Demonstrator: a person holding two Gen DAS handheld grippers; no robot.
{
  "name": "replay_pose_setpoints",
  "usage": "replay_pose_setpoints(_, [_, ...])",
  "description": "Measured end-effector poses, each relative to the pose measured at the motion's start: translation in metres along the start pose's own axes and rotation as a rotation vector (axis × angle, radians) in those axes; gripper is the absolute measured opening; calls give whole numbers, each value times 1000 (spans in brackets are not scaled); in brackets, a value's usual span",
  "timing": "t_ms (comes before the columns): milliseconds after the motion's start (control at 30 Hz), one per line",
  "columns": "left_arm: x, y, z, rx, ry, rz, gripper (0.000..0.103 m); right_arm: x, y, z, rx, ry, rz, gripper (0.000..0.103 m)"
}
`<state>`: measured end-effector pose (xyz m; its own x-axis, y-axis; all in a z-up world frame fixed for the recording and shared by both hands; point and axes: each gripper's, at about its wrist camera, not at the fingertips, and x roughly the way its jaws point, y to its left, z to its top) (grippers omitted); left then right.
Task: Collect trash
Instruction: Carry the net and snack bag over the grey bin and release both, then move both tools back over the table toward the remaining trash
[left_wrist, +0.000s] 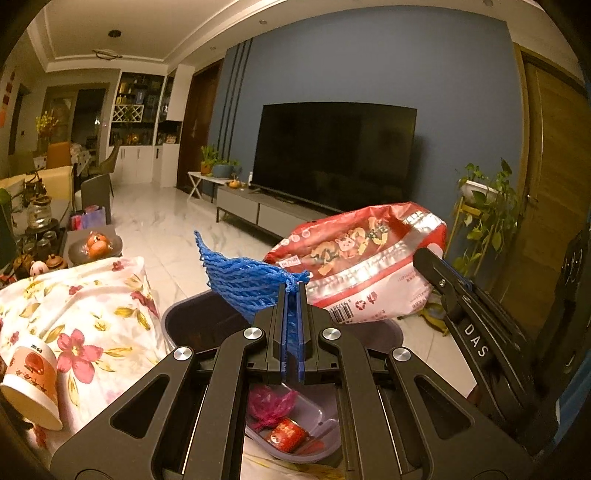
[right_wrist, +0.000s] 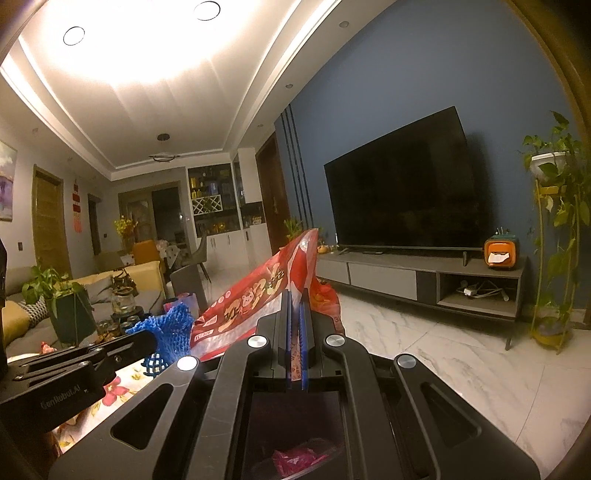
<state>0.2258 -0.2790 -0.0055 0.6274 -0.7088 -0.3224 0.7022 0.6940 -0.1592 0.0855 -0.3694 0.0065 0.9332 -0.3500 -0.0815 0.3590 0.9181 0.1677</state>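
Note:
My left gripper (left_wrist: 294, 291) is shut on a blue foam net sleeve (left_wrist: 240, 275) and holds it above the open grey trash bin (left_wrist: 177, 314). My right gripper (right_wrist: 297, 297) is shut on a red and white snack bag (right_wrist: 255, 295), also held over the bin; the bag shows in the left wrist view (left_wrist: 369, 258), with the right gripper's fingers (left_wrist: 439, 269) on its right edge. The blue net shows in the right wrist view (right_wrist: 170, 328). Inside the bin lie a clear plastic tray (left_wrist: 317, 421), pink net (left_wrist: 269, 402) and a small red item (left_wrist: 288, 432).
A table with a floral cloth (left_wrist: 74, 295) stands left of the bin, with a paper cup (left_wrist: 33, 384) on its near edge and a fruit plate (left_wrist: 96, 245) farther back. A TV stand (right_wrist: 424, 280) and marble floor (right_wrist: 443, 362) lie ahead.

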Motion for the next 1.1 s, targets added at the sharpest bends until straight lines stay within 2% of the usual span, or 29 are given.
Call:
replay_pose_setpoints(367, [11, 2, -6, 4, 41, -17, 4, 14, 1, -5, -5, 44, 16, 4])
replay_pose_setpoints(467, [15, 6, -8, 0, 57, -15, 7, 17, 0, -5, -6, 58, 17, 6])
replay_pose_setpoints(500, [15, 7, -8, -2, 59, -11, 11, 18, 0, -6, -4, 59, 20, 9])
replay_pose_setpoints(533, [16, 7, -9, -2, 62, -9, 13, 18, 0, -6, -3, 59, 21, 20])
replay_pose_setpoints(567, [16, 8, -10, -3, 63, -6, 15, 19, 0, -6, -3, 59, 19, 26])
replay_pose_setpoints(733, [11, 15, -13, -15, 56, 39, 45, 19, -2, -8, 5, 65, 11, 29])
replay_pose_setpoints(900, [-7, 21, -14, -26, 11, 124, 72, 13, -3, -9, 8, 62, 6, 42])
replay_pose_setpoints(1100, [-39, 23, -20, -35, -31, 208, 85, -3, -5, -13, 27, 66, 1, 56])
